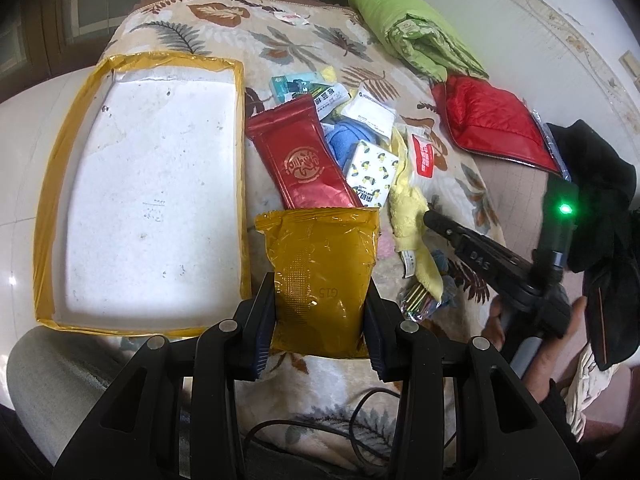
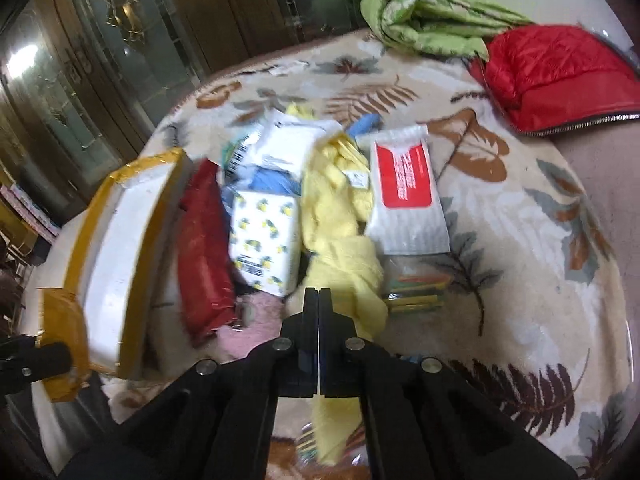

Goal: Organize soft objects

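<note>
My left gripper [image 1: 320, 284] is shut on a gold foil pouch [image 1: 320, 256], held upright just right of a white foam box edged with yellow tape [image 1: 240, 160]. A pile lies beyond it on the leaf-print blanket: a red foil pouch [image 1: 312, 160], a lemon-print tissue pack [image 1: 370, 170], a blue cloth [image 1: 340, 140] and a yellow cloth [image 1: 404, 208]. My right gripper [image 1: 430, 218] [image 2: 319, 294] is shut, its tips against the yellow cloth [image 2: 336, 216]. The cloth runs on under the fingers, and I see no fold pinched between them.
A white-and-red wipes pack [image 2: 404, 184] and a packet of coloured sticks [image 2: 416, 292] lie right of the cloth. A pink cloth [image 2: 256, 320] lies left of it. A green quilt [image 1: 408, 28] and a red quilted cushion [image 1: 492, 120] sit at the back right. A black cable [image 1: 360, 420] trails below.
</note>
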Demonstrator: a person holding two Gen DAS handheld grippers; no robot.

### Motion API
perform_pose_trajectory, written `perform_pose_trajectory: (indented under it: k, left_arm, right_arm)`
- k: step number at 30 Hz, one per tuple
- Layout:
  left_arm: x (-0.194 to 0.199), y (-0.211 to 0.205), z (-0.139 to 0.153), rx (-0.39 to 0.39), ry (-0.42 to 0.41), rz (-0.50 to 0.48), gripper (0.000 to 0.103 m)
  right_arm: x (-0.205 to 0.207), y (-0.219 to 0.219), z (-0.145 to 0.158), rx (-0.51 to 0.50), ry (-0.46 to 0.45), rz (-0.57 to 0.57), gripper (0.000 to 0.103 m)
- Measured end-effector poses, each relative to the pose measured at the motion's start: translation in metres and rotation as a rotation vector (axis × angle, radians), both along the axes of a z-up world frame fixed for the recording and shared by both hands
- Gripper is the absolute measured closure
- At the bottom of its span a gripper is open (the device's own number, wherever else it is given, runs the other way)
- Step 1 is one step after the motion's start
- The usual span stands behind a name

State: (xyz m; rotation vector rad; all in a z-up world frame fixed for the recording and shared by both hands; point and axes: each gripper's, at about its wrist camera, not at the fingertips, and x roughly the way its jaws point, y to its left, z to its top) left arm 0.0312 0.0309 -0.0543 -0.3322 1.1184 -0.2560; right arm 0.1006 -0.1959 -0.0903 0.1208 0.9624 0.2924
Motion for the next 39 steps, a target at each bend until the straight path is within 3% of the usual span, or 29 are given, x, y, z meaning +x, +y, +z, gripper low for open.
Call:
perform_pose_trajectory:
  k: [5, 6, 8, 9, 10, 17, 21, 26, 31, 39]
  left_arm:
    - [-0.006, 0.000, 0.004, 0.005, -0.010, 0.006, 0.064]
    - [-0.007, 0.001, 0.004, 0.004, -0.010, 0.005, 0.064]
    - [-0.007, -0.001, 0.003, 0.003, -0.007, 0.003, 0.065]
    - [-0.006, -0.001, 0.002, 0.003, -0.005, 0.001, 0.065]
    - [-0.005, -0.002, 0.001, 0.003, -0.004, -0.002, 0.065]
    - [-0.002, -0.003, -0.006, 0.000, 0.014, -0.003, 0.065]
    - [-0.001, -0.003, -0.006, 0.001, 0.016, -0.001, 0.065]
    - [-0.002, -0.004, -0.004, 0.045, -0.008, 0.010, 0.065]
    - [-0.005, -0.008, -0.001, 0.072, -0.030, 0.001, 0.064]
    - [-0.008, -0.007, 0.009, 0.094, -0.067, 0.006, 0.064]
  right_arm:
    - [-0.004, -0.001, 0.005, 0.013, -0.033, -0.004, 0.103]
    - [-0.004, -0.003, 0.004, 0.020, -0.033, -0.001, 0.099]
    - [-0.005, -0.008, 0.000, 0.045, -0.023, 0.008, 0.062]
    - [-0.006, -0.011, -0.001, 0.041, -0.028, -0.005, 0.033]
    - [-0.007, -0.015, -0.002, 0.037, -0.045, -0.026, 0.028]
    - [0.008, -0.016, -0.025, 0.025, 0.036, -0.015, 0.030]
    - [0.018, -0.012, -0.036, -0.004, 0.069, -0.015, 0.051]
    - [0.024, -0.004, -0.048, -0.010, 0.094, 0.007, 0.064]
    - [0.012, 0.004, -0.036, -0.057, 0.038, -0.007, 0.071]
    - [-0.015, -0.003, 0.017, 0.029, -0.071, -0.041, 0.071]
